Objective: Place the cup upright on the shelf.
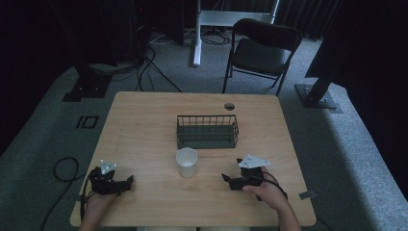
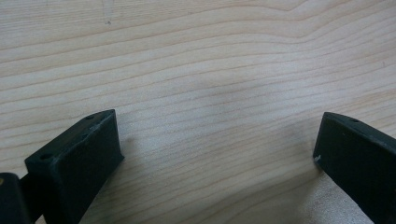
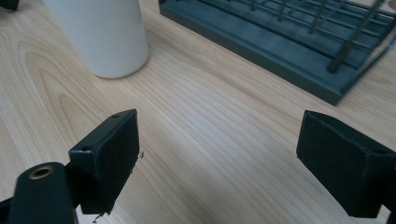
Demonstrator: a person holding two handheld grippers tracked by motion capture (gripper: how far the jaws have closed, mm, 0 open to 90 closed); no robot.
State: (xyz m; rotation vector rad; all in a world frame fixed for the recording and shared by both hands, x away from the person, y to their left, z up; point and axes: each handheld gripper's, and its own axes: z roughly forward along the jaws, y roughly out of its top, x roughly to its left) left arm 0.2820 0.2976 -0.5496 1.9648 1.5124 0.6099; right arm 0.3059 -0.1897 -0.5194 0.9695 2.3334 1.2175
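A white cup (image 1: 186, 162) stands upright near the middle of the wooden table (image 1: 144, 130), just in front of a dark wire basket (image 1: 207, 131). My left gripper (image 1: 126, 182) rests low at the front left, open, with bare wood between its jaws (image 2: 219, 140). At the front right, my right gripper (image 1: 226, 179) is open too, a short way right of the cup. Its own view shows the cup (image 3: 100, 35) at upper left and the basket (image 3: 289, 42) at upper right, nothing between the jaws (image 3: 219, 140).
A small round hole (image 1: 229, 106) sits in the table near its far edge. Beyond the table stand a dark folding chair (image 1: 262, 48), a white stand leg (image 1: 197, 33) and black frame posts (image 1: 86, 82), with cables (image 1: 144, 67) on the carpet.
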